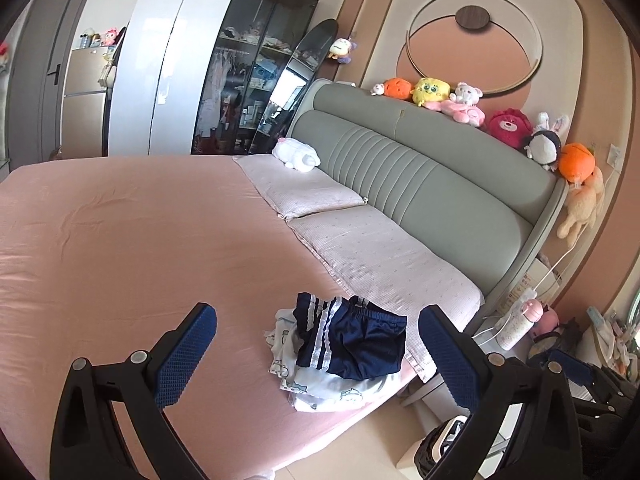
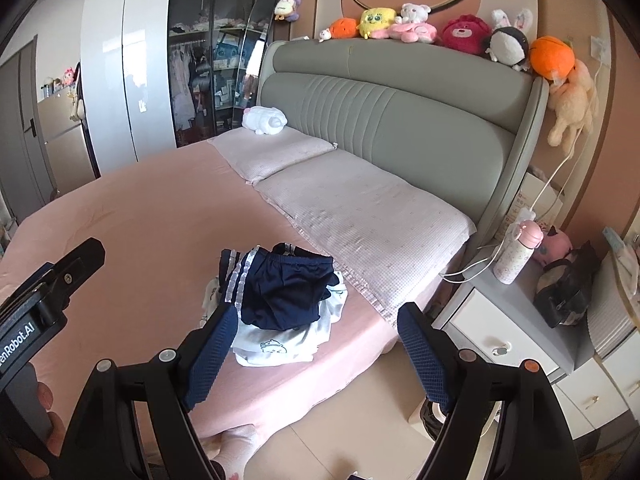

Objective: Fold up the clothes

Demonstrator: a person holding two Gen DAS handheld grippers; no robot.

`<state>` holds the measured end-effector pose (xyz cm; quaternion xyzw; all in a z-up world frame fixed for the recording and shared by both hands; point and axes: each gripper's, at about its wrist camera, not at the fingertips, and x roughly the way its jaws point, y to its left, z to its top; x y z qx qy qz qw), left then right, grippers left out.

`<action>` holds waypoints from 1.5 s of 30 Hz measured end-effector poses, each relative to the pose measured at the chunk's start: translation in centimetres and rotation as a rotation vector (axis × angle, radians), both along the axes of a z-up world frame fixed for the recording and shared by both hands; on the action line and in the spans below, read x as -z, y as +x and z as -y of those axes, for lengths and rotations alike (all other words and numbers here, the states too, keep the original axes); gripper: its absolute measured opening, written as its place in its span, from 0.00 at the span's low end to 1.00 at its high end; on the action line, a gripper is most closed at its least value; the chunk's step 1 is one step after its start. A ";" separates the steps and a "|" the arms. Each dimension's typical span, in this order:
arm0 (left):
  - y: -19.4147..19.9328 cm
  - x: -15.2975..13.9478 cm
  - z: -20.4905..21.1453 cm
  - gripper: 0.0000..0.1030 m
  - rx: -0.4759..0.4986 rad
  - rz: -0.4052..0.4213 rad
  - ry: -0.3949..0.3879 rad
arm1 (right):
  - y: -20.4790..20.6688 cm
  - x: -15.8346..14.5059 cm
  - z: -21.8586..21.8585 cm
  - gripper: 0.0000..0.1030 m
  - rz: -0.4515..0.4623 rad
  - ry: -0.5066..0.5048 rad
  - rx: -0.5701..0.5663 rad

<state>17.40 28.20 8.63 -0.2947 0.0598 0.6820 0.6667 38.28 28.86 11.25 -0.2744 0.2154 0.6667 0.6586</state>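
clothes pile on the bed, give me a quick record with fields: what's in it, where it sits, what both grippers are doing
pile: navy shorts with white side stripes, on top of pale printed garments
folded: no, crumpled heap
location: pink bed sheet, near the bed's edge, beside the near pillow
left gripper: open, nothing between its fingers, off the pile
right gripper: open, nothing held, off the pile
nearby: nightstand with a pink-capped bottle

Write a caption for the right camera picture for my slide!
Open right tongs hover above a pile of clothes near the corner of a pink bed.
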 end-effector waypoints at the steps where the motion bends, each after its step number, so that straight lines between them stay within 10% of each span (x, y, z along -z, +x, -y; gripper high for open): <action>1: -0.2 0.0 0.1 1.00 -0.008 0.005 -0.002 | -0.2 -0.3 0.3 0.79 0.002 0.007 -0.003; 45: 3.8 2.2 -0.3 1.00 0.016 -0.214 -0.153 | -0.2 2.9 0.9 0.79 0.016 -0.110 0.023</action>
